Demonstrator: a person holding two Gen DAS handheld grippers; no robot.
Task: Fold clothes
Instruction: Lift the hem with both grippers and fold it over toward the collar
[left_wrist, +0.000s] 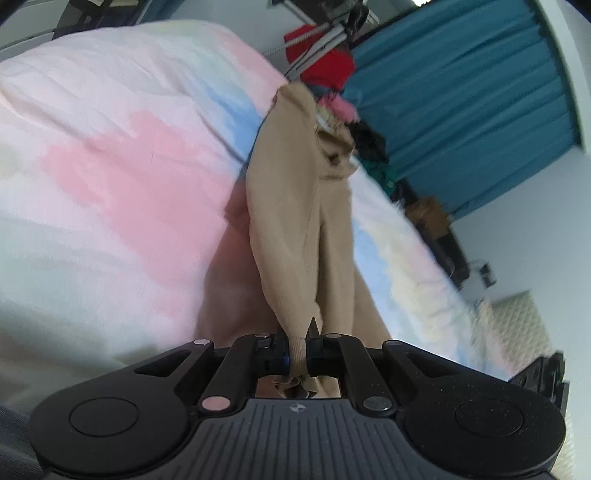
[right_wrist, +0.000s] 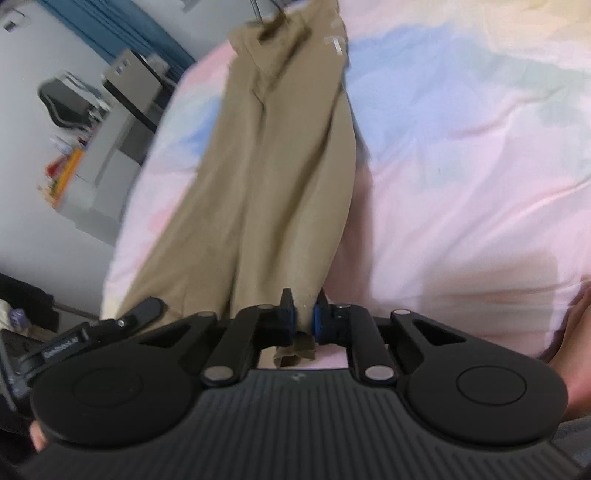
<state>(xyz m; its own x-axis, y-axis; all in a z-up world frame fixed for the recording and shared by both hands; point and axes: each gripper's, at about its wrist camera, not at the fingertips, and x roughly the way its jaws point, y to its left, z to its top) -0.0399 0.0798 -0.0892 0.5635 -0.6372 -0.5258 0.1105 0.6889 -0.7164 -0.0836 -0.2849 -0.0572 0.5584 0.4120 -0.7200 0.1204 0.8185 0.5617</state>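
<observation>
Each claw is closed on one near end of the beige trousers (left_wrist: 295, 206): the left gripper (left_wrist: 297, 341) pinches one hem, the right gripper (right_wrist: 303, 314) the other. I think they hold both leg ends so that the cloth stretches straight before folding. The trousers run from the claws to the far side of the pastel bed sheet (left_wrist: 110, 166), waist far. Only a small white tag (right_wrist: 337, 43) near the waist shows; its writing is too blurred to read.

Pastel bedspread (left_wrist: 110, 155), teal curtain (left_wrist: 461, 92) — pale wall (right_wrist: 33, 177), grey cabinet (right_wrist: 122, 122).
</observation>
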